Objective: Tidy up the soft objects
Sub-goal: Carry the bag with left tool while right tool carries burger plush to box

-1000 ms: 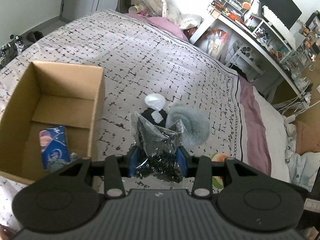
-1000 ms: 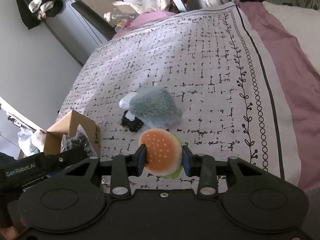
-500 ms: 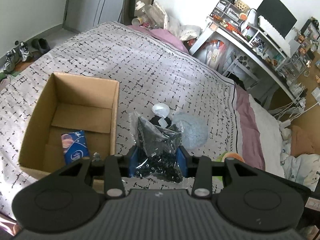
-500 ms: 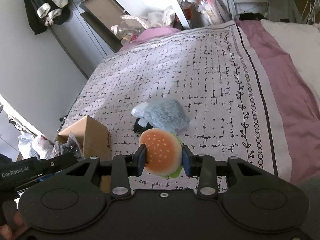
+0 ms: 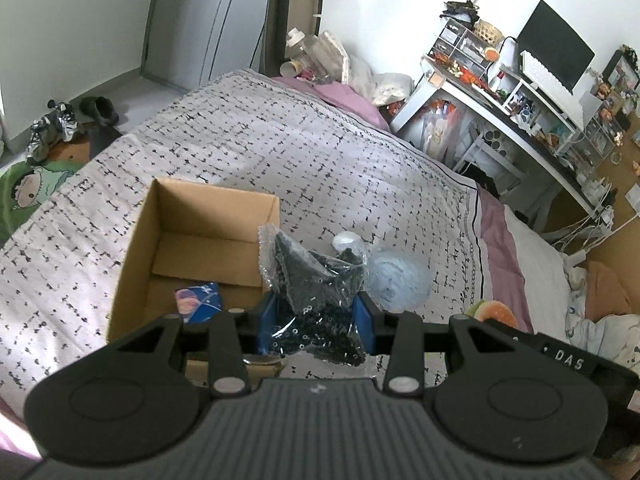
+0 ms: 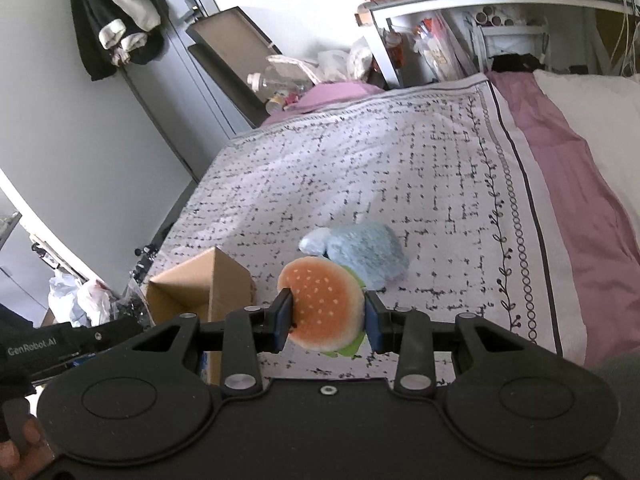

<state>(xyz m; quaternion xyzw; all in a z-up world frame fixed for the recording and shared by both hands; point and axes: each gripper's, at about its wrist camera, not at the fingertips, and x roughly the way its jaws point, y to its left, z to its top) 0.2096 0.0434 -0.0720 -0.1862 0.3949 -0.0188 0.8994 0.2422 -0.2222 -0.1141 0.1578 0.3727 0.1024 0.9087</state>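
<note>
Bed (image 5: 340, 152): both lifted since last sec. L gripper (image 5: 316, 322) pinching bead bag (image 5: 320, 280), R gripper (image 6: 326, 322) pinching burger plush (image 6: 322, 304); box (image 5: 132, 240) next, imo.

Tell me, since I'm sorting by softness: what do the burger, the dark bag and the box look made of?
Burger: plush fabric, matte, stitched seeds. Dark bag: glossy clear plastic film, crinkled, full of small black pieces, possibly beads. Box: plain brown cardboard, matte, with folded flaps.

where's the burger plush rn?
Clamped in the right hand-held gripper: the burger plush is held above the bedspread, with the cardboard box to its left and the grey-blue plush just beyond.
</note>
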